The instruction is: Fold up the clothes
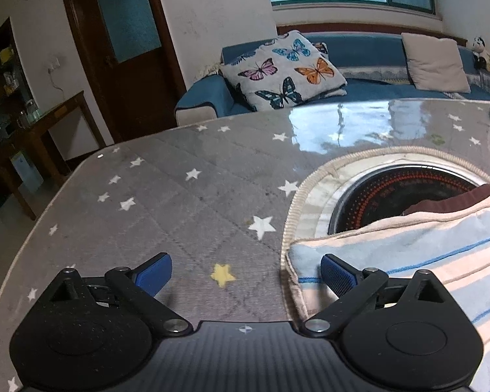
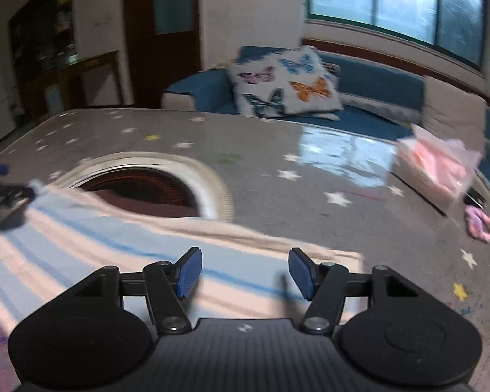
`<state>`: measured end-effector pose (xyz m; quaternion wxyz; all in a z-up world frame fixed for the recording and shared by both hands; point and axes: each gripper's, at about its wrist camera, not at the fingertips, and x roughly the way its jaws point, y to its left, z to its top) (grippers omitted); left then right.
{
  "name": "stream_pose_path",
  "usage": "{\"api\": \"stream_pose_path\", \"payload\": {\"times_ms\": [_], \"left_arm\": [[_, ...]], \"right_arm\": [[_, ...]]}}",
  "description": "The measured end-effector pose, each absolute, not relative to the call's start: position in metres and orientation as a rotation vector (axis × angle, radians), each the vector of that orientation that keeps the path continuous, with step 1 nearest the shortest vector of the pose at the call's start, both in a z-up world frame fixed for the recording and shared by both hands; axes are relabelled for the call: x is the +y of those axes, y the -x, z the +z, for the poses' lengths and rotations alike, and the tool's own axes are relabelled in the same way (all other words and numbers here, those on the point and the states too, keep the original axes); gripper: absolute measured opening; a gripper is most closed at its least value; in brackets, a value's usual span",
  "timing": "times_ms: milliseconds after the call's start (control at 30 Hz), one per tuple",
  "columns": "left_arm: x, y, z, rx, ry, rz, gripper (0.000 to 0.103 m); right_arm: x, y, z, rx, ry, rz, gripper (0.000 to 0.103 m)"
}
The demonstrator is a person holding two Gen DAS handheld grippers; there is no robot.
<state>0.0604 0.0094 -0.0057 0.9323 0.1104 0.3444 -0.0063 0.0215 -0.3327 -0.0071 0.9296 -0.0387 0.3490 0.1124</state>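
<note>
Resting: striped cloth (image 1: 408,261) on table (image 1: 179,196)
L gripper (image 1: 246,272): spread, nothing pinched, at cloth edge
R gripper (image 2: 245,272): spread above cloth, nothing pinched

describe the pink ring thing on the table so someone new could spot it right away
Start at the grey star-printed tablecloth in the right wrist view and go to its far right side. Just in front of the pink tissue pack lies a hair scrunchie. It is the only ruffled pinkish-purple ring there, lying flat.
</note>
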Motion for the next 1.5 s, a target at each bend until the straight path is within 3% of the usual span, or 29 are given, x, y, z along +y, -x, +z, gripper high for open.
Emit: {"api": "stream_pose_path", "payload": {"times_ms": [733, 800, 933, 967, 1167, 1367, 1500], "left_arm": [[0.068, 0.0, 0.003, 0.752, -0.054, 0.042, 0.101], [0.069, 0.002, 0.003, 0.762, -0.026, 0.032, 0.101], [0.065, 0.006, 0.004, 0.779, 0.039, -0.014, 0.101], [0.063, 0.007, 0.005, 0.785, 0.058, -0.031, 0.101], [0.052, 0.004, 0.003, 0.852, 0.189, -0.119, 0.1], [0.046, -0.01, -0.004, 0.948, 0.361, -0.193, 0.078], [0.043, -0.015, -0.008, 0.966, 0.434, -0.235, 0.045]], "right_arm": [[-0.075, 0.072, -0.024, 0.616, 0.493, 0.782, 0.056], [-0.068, 0.071, -0.029, 0.616, 0.513, 0.771, 0.047], [-0.071, 0.07, -0.03, 0.632, 0.476, 0.749, 0.014], [-0.075, 0.069, -0.028, 0.636, 0.452, 0.744, 0.01], [-0.1, 0.066, -0.008, 0.631, 0.307, 0.731, 0.006], [-0.12, 0.066, 0.01, 0.606, 0.237, 0.722, 0.005], [-0.128, 0.068, 0.016, 0.597, 0.203, 0.741, 0.002]]}}
